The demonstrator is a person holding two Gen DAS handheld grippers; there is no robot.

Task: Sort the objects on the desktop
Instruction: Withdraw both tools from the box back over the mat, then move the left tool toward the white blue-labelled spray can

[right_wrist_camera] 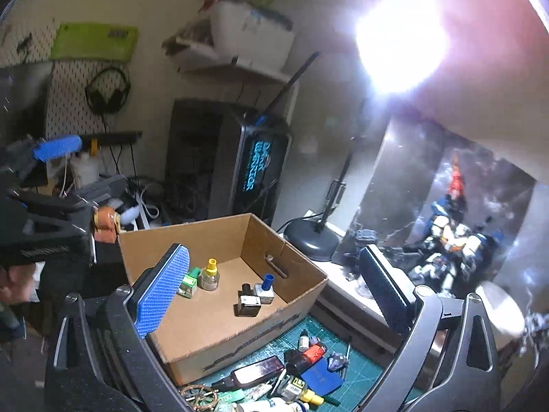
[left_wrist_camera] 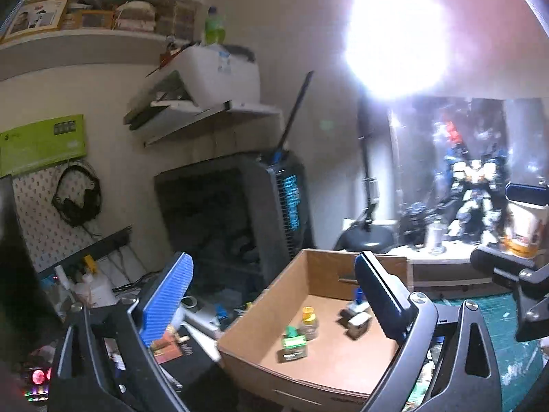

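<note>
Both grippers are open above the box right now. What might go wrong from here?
The small bottles already stand upright, close together in the cardboard box; dropping the next item in could topple them. The pile on the green mat is tangled, so the right gripper may catch two things. Lamp glare washes out both views.

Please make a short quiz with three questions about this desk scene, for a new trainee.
1. True or false: the box is empty.
2. Which bottle in the box has a yellow cap? A) the round clear bottle B) the black-capped one C) the green one
3. Fill in: both the left hand-held gripper and the right hand-held gripper are ____ and hold nothing.

Key: 1 false, it holds several small bottles; 2 A; 3 open.
</note>
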